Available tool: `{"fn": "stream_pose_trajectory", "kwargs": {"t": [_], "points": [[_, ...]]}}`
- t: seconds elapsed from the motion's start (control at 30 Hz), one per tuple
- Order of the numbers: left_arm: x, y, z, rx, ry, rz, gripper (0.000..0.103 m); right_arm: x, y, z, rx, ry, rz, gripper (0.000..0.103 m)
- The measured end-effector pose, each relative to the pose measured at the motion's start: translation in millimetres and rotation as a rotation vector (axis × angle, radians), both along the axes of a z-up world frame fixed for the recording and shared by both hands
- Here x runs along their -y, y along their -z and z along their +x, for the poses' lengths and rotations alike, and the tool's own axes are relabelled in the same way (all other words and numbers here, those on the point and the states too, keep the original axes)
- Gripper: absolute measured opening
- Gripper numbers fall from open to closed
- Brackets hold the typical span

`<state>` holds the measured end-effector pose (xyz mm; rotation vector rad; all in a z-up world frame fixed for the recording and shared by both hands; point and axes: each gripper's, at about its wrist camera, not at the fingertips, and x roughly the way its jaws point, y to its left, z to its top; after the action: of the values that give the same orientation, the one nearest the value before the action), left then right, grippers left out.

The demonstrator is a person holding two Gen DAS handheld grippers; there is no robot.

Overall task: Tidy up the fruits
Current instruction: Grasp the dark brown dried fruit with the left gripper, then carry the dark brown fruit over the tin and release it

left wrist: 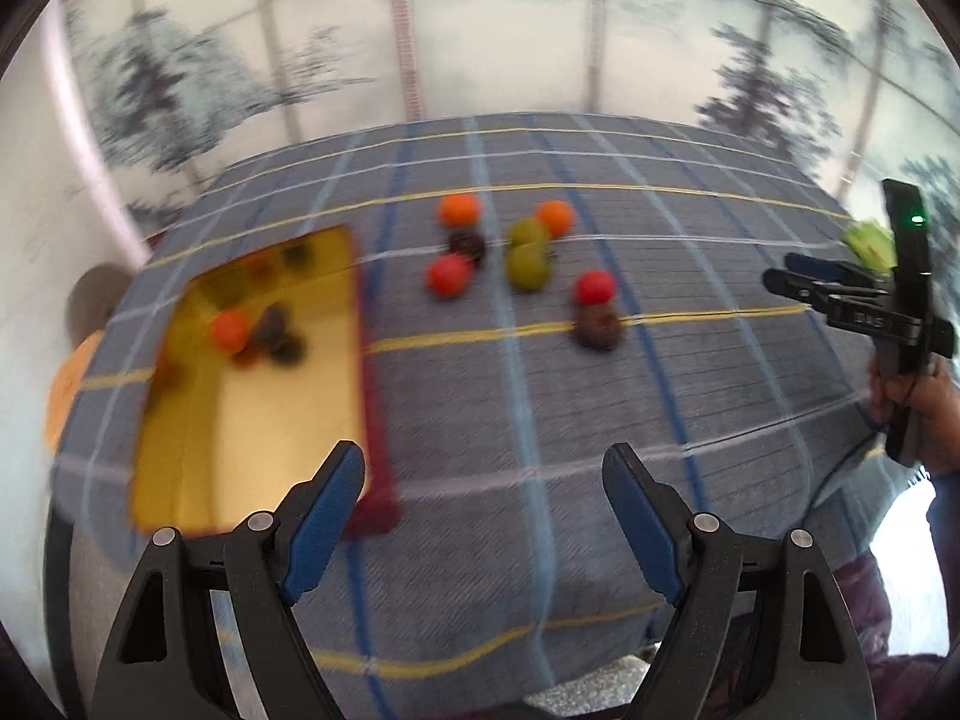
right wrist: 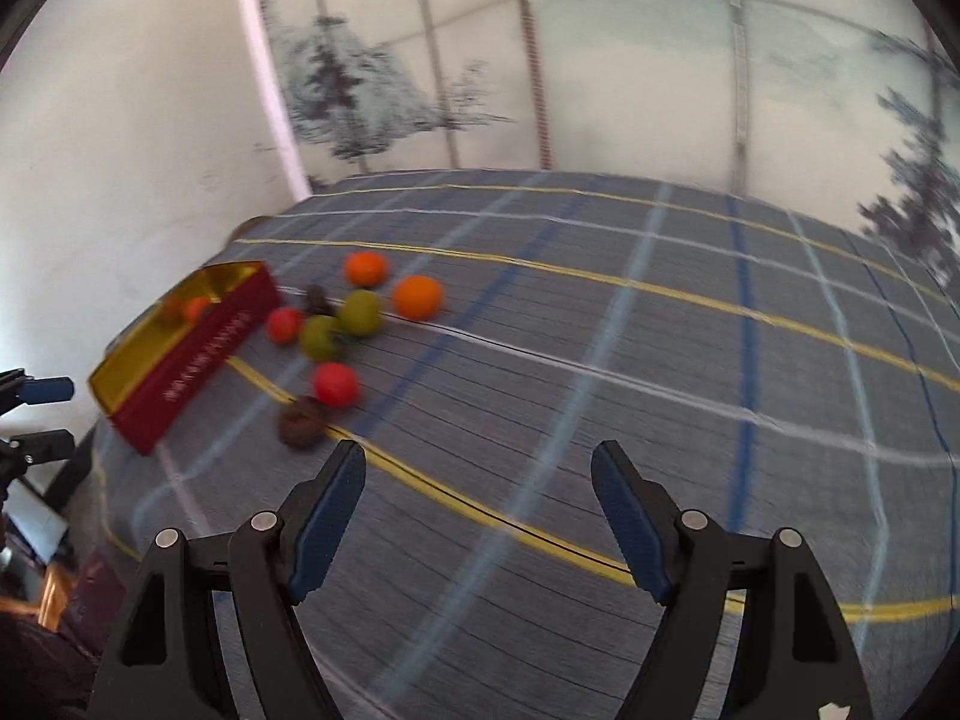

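Several small round fruits lie loose on the checked cloth: two orange (left wrist: 459, 209) (right wrist: 417, 297), two red (left wrist: 595, 287) (right wrist: 335, 383), two green (left wrist: 528, 266) (right wrist: 359, 312) and two dark brown (left wrist: 597, 327) (right wrist: 302, 413). A red box with a gold inside (left wrist: 282, 402) (right wrist: 198, 354) at the left holds an orange fruit (left wrist: 231, 329) and some dark ones. My left gripper (left wrist: 483, 498) is open and empty over the near cloth beside the box. My right gripper (right wrist: 478, 495) is open and empty, above the cloth right of the fruits; it shows at the right edge (left wrist: 804, 276).
The table (right wrist: 690, 360) is covered by a grey-blue cloth with yellow, white and blue lines. A painted folding screen (left wrist: 480, 30) stands behind it and a white wall (right wrist: 120, 150) to the left. A green object (left wrist: 867, 243) sits at the far right edge.
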<state>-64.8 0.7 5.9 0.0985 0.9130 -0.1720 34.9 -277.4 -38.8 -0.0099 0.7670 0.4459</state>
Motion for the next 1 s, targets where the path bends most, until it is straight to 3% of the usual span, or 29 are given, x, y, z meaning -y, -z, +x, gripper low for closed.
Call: {"fn": "stream_pose_trajectory", "kwargs": {"t": [0.13, 0.27, 0.33, 0.47, 0.57, 0.63, 0.77, 0.87, 0.93, 1.0], "points": [[22.8, 3.7, 29.0, -0.019, 0.102, -0.069, 0.081, 32.2, 16.4, 3.3, -0.019, 0.045, 0.067, 0.075], [51.1, 11.2, 59.7, 0.001, 0.188, -0.061, 0.081, 38.3, 19.3, 1.0, -0.023, 0.040, 0.098, 0.075], [64.6, 22.6, 78.8, -0.036, 0.230, -0.046, 0.081, 39.3, 17.5, -0.2, -0.007, 0.023, 0.107, 0.077], [68.9, 41.1, 102.5, -0.083, 0.224, -0.054, 0.078, 42.4, 17.6, -1.7, -0.004, 0.009, 0.135, 0.078], [69.9, 48.8, 112.3, -0.079, 0.205, 0.008, 0.069, 43.3, 16.7, -3.5, 0.006, -0.002, 0.153, 0.078], [70.9, 55.4, 119.4, -0.110, 0.213, -0.003, 0.054, 42.7, 16.5, -4.7, 0.009, -0.009, 0.160, 0.078], [70.6, 69.1, 127.9, -0.162, 0.222, -0.016, 0.050, 42.4, 15.8, -6.3, 0.015, -0.020, 0.169, 0.078], [74.1, 75.0, 129.8, -0.155, 0.239, -0.018, 0.046, 43.6, 15.1, -6.5, 0.016, -0.019, 0.180, 0.079], [75.6, 75.6, 128.1, -0.139, 0.239, -0.004, 0.037, 43.3, 15.5, -6.2, 0.016, -0.016, 0.179, 0.079], [76.0, 74.1, 126.7, -0.159, 0.219, -0.008, 0.037, 41.4, 16.3, -5.3, 0.013, -0.013, 0.169, 0.080]]}}
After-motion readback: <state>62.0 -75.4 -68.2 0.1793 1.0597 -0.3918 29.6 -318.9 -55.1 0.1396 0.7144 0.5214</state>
